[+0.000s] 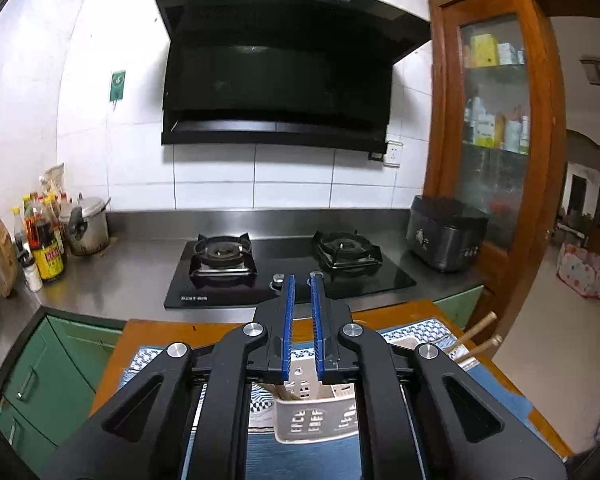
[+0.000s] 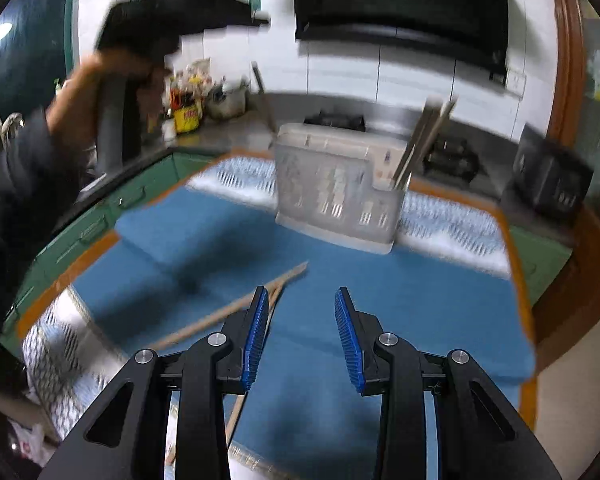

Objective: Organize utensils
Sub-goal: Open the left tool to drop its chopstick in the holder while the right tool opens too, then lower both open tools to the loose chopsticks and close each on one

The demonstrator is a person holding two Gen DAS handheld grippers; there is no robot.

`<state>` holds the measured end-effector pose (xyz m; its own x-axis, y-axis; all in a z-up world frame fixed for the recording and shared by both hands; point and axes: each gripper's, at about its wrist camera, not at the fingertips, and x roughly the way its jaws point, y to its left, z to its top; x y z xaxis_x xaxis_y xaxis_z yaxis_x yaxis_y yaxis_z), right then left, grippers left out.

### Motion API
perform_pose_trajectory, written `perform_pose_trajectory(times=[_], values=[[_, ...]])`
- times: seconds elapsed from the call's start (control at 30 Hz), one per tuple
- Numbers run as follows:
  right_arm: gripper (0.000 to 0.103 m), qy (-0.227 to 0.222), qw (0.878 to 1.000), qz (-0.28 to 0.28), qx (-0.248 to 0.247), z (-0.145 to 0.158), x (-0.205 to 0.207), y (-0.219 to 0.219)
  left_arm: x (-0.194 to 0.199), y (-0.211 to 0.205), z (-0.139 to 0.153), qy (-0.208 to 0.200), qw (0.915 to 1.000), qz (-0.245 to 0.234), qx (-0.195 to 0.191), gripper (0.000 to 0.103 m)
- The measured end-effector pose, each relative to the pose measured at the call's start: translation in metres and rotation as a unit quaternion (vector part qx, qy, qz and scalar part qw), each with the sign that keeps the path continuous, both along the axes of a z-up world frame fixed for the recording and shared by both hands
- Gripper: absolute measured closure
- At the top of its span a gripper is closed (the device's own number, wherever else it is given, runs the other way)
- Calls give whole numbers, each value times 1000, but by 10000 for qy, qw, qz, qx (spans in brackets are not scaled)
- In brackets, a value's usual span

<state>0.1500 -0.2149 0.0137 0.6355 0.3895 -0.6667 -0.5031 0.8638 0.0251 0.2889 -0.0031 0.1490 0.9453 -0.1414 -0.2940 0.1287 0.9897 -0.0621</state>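
Observation:
A pale perforated utensil holder (image 2: 336,196) stands on the blue cloth (image 2: 420,292), with several chopsticks (image 2: 420,140) upright in its right compartment. Two loose wooden chopsticks (image 2: 236,308) lie on the cloth just left of my right gripper (image 2: 301,294), which is open and empty above the cloth. My left gripper (image 1: 302,278) is raised above the holder (image 1: 316,416), its jaws a narrow gap apart with nothing between them. Chopstick ends (image 1: 478,334) stick out at its right. The left gripper also shows, blurred, in the right wrist view (image 2: 172,20).
The cloth covers a wooden table (image 1: 220,330). Beyond it run a steel counter with a black gas hob (image 1: 284,268), a rice cooker (image 1: 444,238), a pot and sauce bottles (image 1: 48,236). A wooden cabinet (image 1: 496,120) stands at the right.

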Motion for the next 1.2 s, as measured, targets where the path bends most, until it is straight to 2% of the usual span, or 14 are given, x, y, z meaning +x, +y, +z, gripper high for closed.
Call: perform_pose_trajectory(times=[0.17, 0.43, 0.67, 0.93, 1.03, 1.2], values=[[76, 642, 9979, -74, 94, -43, -28, 0, -46, 7, -4, 20, 9999, -108, 78, 94], [81, 1244, 9918, -201, 188, -91, -74, 3, -120, 20, -51, 443, 9987, -204, 137, 94], [85, 1295, 9908, -341, 209, -104, -87, 10, -171, 22, -117, 1087, 9933, -343, 173, 94], [90, 1224, 9915, -424, 131, -110, -87, 15, -196, 22, -193, 1967, 9795, -439, -28, 94], [93, 1172, 9920, -470, 57, -110, -87, 16, -198, 18, -213, 2224, 9738, -462, -68, 94], [93, 1093, 9928, -495, -61, -111, -88, 20, -199, 9, -232, 2422, 9689, -506, -50, 94]])
